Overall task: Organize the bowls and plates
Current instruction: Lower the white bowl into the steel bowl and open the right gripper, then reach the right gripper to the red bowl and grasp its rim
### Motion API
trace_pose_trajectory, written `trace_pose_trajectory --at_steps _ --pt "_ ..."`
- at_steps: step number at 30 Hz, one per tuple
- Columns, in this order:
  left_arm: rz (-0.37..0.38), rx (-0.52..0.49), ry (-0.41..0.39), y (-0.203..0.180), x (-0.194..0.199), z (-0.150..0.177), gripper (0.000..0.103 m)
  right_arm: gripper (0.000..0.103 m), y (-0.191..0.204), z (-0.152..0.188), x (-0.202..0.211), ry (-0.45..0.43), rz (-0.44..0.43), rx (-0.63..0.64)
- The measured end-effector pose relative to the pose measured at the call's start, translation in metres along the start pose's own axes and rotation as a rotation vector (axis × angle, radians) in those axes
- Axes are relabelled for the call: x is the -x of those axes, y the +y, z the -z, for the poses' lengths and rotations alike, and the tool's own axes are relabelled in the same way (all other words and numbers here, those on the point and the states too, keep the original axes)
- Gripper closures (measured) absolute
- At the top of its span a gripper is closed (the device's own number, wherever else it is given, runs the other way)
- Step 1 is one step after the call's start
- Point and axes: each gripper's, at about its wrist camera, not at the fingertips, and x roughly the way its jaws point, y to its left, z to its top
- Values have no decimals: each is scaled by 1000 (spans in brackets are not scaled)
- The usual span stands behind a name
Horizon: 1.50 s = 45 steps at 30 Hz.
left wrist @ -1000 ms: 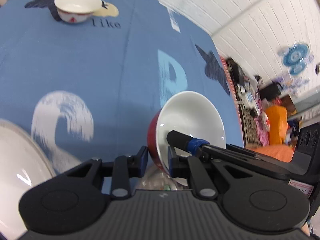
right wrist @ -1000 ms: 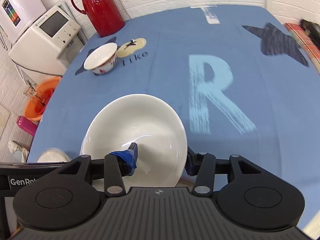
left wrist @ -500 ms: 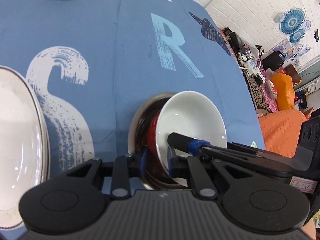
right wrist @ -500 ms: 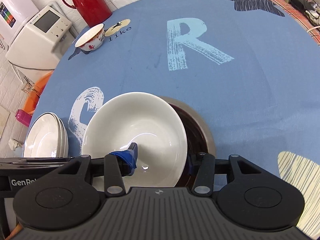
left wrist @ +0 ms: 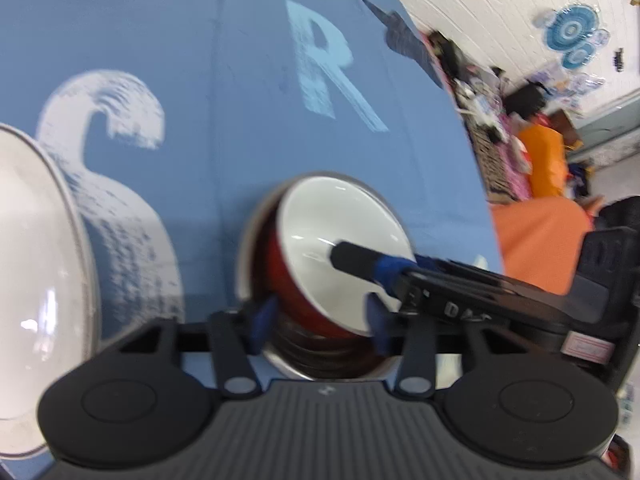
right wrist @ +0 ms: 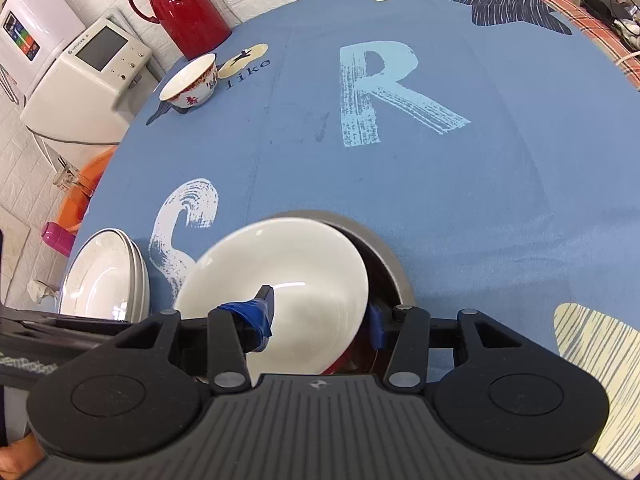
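Right wrist view, lower centre: red bowl [right wrist: 304, 300], white inside, tilted in a metal basin [right wrist: 384, 256] on the desk; right tool [right wrist: 320, 316] and left tool [left wrist: 316, 320] both spread astride its rim; likely ceramic, rigid, slick, chippable; grip by rim.

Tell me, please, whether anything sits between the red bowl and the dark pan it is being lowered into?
Nothing visible does: the red bowl hangs tilted directly over the dark pan, whose visible interior looks empty.
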Motion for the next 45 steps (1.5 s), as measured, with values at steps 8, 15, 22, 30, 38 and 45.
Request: trace_pose_trajectory --at_steps 8,15,22,30,38,45 --pt "44 0 98 -3 0 -4 42 69 0 -5 13 -26 13 7" --pt "117 18 104 6 25 -13 42 69 -5 -14 27 -80 -14 -35" --pt "55 11 -176 39 104 -41 42 67 -5 -35 33 -125 -39 -61" --pt "-264 148 -454 132 170 -133 42 65 44 -123 -28 -66 -58 30" --pt "-241 220 -400 198 132 -237 42 63 132 -240 -147 -1 -49 156" --pt "-290 200 -347 219 77 -296 42 61 180 -282 -239 56 42 307"
